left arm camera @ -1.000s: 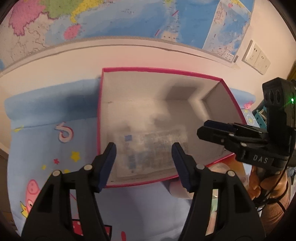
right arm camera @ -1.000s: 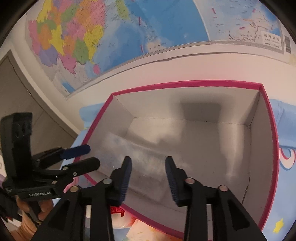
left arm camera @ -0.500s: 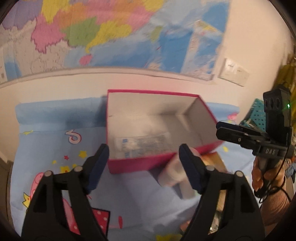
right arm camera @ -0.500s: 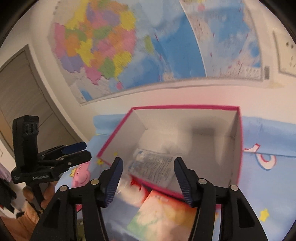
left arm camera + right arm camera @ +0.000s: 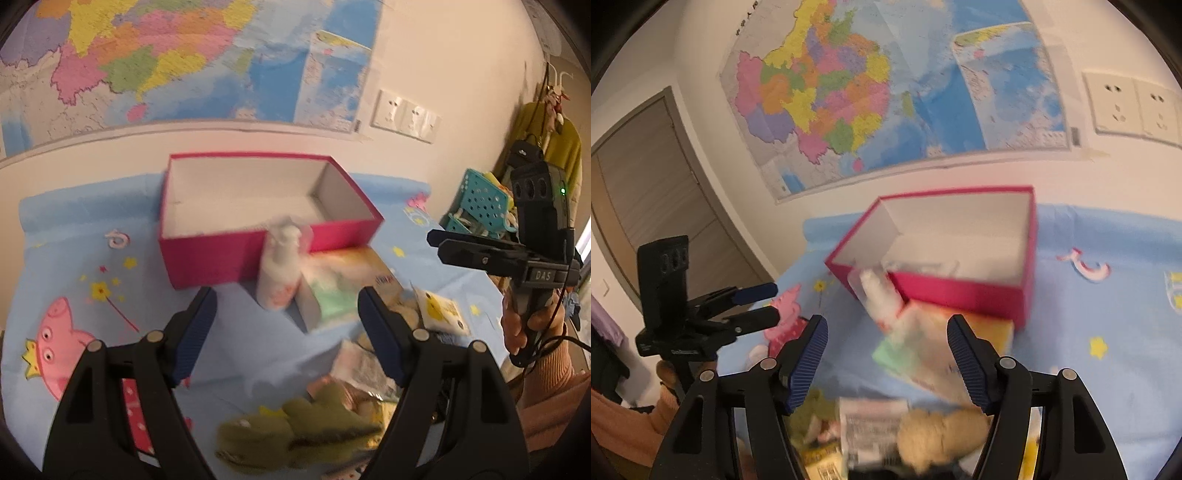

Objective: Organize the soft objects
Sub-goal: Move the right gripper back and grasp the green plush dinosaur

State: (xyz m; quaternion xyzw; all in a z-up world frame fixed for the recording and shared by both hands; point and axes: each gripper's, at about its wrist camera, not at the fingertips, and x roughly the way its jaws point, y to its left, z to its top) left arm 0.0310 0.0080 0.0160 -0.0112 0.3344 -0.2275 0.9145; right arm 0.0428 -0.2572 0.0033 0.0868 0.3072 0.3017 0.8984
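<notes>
An open pink box [image 5: 214, 258] stands on the blue cartoon cloth [image 5: 92, 229] by the wall. My left gripper [image 5: 287, 308] hangs open and empty in front of the box. Below it lie a green plush toy [image 5: 295, 435] and a beige plush [image 5: 402, 310]. My right gripper [image 5: 886, 332] is also clear of the pink box [image 5: 960, 291], its jaws opening with nothing between them. A beige plush [image 5: 942, 432] and a clear printed packet [image 5: 871, 421] lie under it. Something pale and clear lies inside the box.
A white pump bottle [image 5: 279, 273] and a colourful flat carton [image 5: 343, 284] stand against the box front. A small yellow duck packet [image 5: 439, 312] lies to the right. A teal basket [image 5: 480, 199] sits at the far right, a grey door [image 5: 646, 184] far left.
Both grippers have drawn back from over the box and their jaws have widened. The clear packet stays in the box. The pile of soft things has come into view.
</notes>
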